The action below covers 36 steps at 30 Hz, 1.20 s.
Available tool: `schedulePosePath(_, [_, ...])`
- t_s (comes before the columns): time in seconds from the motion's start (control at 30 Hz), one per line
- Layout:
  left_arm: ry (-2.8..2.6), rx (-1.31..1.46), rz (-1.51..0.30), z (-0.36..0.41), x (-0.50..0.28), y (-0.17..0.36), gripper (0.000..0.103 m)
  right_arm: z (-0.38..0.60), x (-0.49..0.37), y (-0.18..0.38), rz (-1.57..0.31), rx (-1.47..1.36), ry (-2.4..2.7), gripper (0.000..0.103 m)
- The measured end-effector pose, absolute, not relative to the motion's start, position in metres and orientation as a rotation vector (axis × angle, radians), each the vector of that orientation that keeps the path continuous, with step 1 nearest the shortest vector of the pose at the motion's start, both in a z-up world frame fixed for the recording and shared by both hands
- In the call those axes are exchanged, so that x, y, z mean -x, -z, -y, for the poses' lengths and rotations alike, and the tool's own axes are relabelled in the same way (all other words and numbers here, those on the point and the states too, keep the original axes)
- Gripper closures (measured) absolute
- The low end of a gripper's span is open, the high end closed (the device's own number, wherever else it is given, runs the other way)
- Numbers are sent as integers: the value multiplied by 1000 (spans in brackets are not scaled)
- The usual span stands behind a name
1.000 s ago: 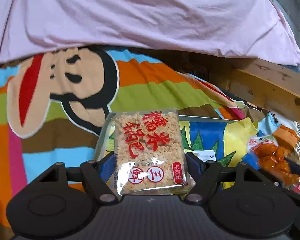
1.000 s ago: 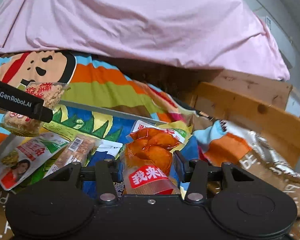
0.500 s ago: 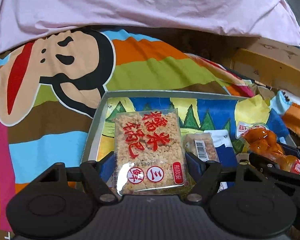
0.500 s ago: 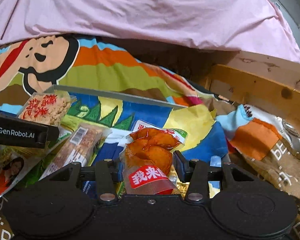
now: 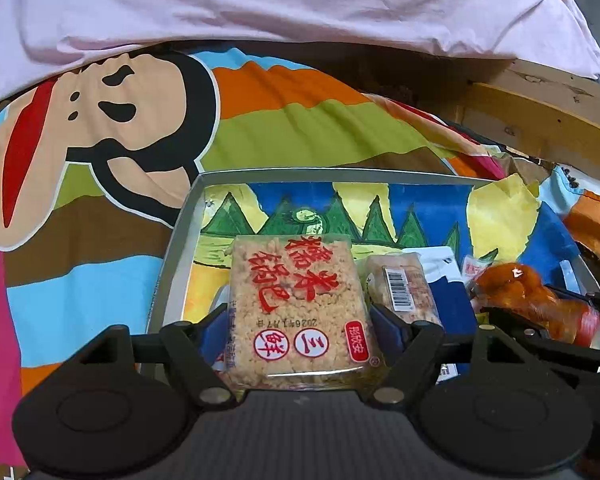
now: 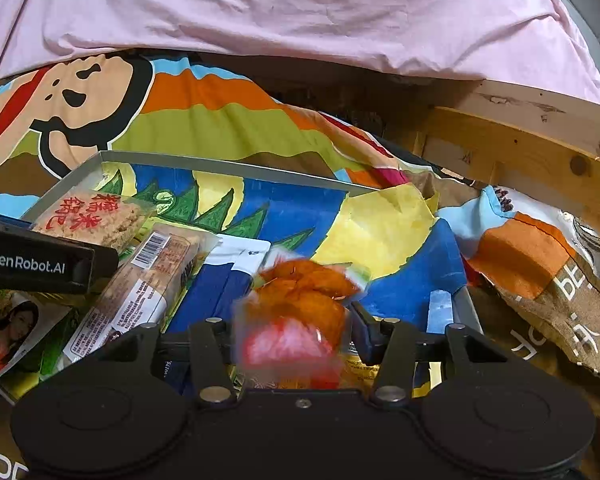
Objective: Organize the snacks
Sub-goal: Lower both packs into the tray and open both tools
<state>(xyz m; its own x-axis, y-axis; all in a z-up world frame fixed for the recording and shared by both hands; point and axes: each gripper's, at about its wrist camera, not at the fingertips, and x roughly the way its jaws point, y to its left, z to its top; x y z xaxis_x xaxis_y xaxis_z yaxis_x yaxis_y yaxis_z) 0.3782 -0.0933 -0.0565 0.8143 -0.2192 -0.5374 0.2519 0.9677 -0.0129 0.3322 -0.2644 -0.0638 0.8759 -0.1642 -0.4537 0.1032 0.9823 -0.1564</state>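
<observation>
My left gripper is shut on a clear packet of puffed rice cracker with red characters, held over the left end of a grey-rimmed tray with a painted bottom. My right gripper hangs over the tray's right part. Its jaws are opening around a packet of orange snacks, which is blurred and loose between the pads. A barcoded snack bar lies in the tray between the two grippers. The left gripper's finger shows at the left of the right wrist view.
The tray rests on a cartoon-print sheet under a pink duvet. A wooden bed frame runs along the right. A brown and orange bag lies right of the tray, and a packet with a person's picture at its near left.
Both grippers have come down and forward over the tray with their packets. The right jaws have widened a little and the orange packet, sharp before, now blurs between them.
</observation>
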Motion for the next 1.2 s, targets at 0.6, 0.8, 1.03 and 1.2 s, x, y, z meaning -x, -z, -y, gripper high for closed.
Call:
schedulePosePath(0.6, [275, -16, -572, 88, -369, 41, 17, 274, -313, 38, -474, 84, 147, 30])
schedulePosePath(0.8, [259, -32, -549, 91, -358, 27, 15, 283, -302, 24, -457, 27, 146, 20])
schedulePosePath(1.03, [232, 0, -504, 88, -340, 0, 9, 287, -283, -3, -412, 15, 144, 12])
schedulePosePath(1.2, [213, 11, -454, 82, -319, -26, 4, 293, -261, -25, -364, -2, 152, 6])
